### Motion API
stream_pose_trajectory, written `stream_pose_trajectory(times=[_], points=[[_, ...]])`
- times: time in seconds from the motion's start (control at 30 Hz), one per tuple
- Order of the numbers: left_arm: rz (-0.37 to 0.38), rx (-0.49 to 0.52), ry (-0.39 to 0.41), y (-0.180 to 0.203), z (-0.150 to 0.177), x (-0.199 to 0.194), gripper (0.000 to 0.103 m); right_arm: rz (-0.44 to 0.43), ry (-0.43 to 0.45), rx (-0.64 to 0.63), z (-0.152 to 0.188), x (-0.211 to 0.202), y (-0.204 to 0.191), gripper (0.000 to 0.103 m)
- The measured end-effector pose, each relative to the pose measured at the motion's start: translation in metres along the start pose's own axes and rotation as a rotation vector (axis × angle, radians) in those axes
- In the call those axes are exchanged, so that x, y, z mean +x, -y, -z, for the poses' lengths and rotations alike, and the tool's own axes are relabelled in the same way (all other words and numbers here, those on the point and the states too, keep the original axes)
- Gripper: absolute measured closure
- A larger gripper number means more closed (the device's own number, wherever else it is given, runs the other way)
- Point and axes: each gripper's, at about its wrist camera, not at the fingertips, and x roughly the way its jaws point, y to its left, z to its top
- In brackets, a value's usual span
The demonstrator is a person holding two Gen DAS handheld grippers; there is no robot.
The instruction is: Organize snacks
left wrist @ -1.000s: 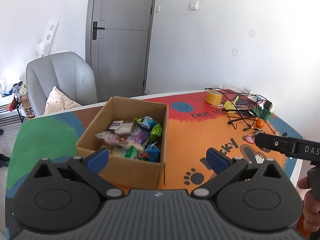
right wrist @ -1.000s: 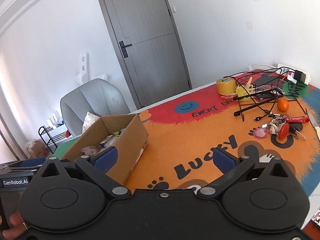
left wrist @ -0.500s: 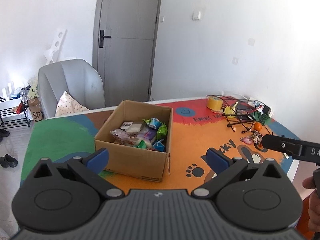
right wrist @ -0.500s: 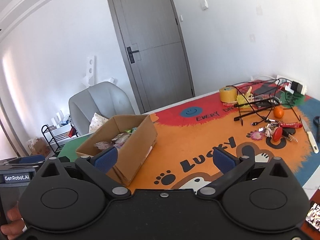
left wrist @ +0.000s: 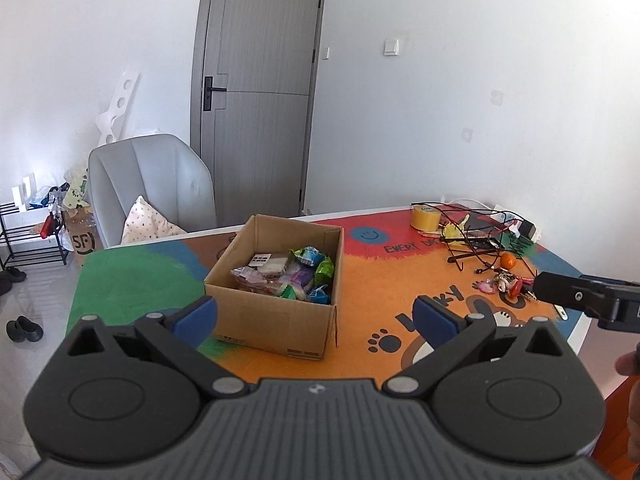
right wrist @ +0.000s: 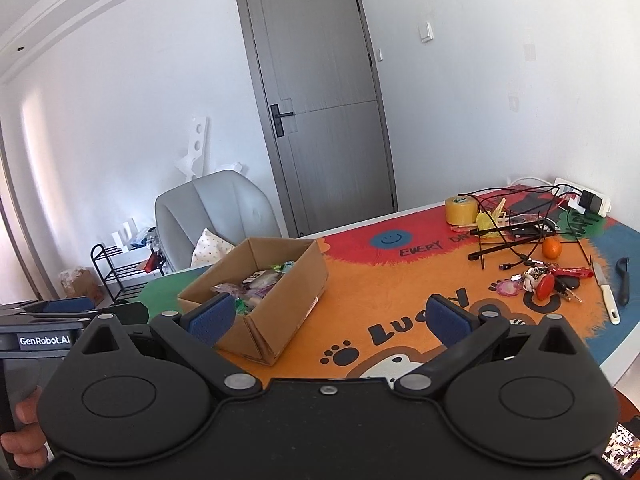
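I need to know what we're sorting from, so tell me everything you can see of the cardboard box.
The cardboard box is plain brown corrugated card, open-topped with no raised flaps showing, sitting upright on the colourful table mat, turned at a slight angle. Small print and a label mark its sides. It holds a loose heap of wrapped snacks in green, blue, purple and clear packets, lying below the rim. Neither gripper touches it.

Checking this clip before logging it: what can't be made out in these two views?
- Snacks in the cardboard box: wrapper print too small in the left wrist view; the box's near wall hides most in the right wrist view.
- Keys: a small tangle, count unclear.
- Right gripper: cut off by the frame edge in the left wrist view.
- Left gripper: only a sliver shows in the right wrist view.
- Person: only fingers show.
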Motion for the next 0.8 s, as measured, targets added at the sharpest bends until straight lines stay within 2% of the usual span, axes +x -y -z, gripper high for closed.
stream_pose_trajectory(times=[0.8], points=[[-0.003, 0.017, -0.003, 0.003, 0.005, -0.009, 0.0, 0.008, 0.011, -0.01, 0.005, -0.015, -0.002, 0.0]])
